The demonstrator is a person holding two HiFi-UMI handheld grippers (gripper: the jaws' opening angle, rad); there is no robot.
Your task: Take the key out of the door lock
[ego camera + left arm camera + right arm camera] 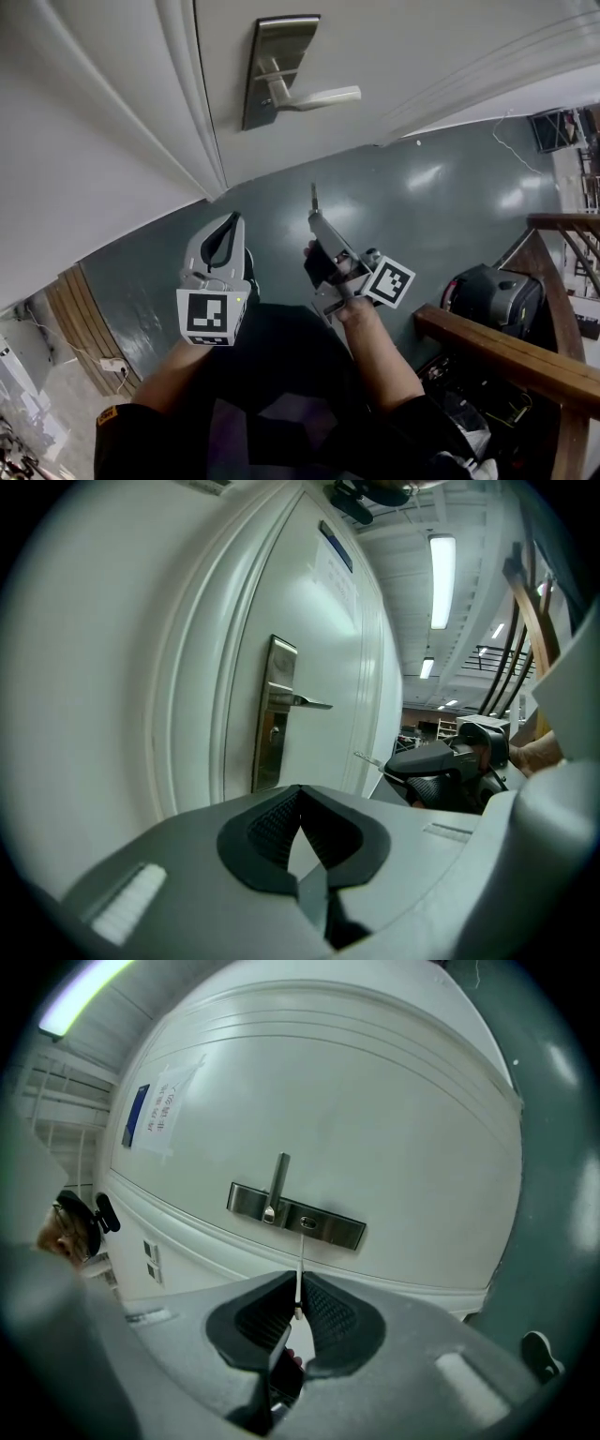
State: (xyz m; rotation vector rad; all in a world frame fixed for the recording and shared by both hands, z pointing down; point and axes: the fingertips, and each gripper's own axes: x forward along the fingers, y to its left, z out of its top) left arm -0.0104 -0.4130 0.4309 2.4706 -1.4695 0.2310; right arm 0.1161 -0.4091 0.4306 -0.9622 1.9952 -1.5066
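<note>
The key (pixel 301 1255) is out of the door lock (pixel 295 1215), pinched between the pads of the right gripper (pixel 298 1290) with its blade pointing at the keyhole, apart from the plate. The left gripper (pixel 300 799) has its jaws pressed together, empty. Extraction appears complete; only withdrawal remains.

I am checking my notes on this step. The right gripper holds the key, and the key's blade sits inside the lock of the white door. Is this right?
Not quite. The right gripper does hold the key, but the blade is out of the lock. The head view shows it over the floor, apart from the white door.
</note>
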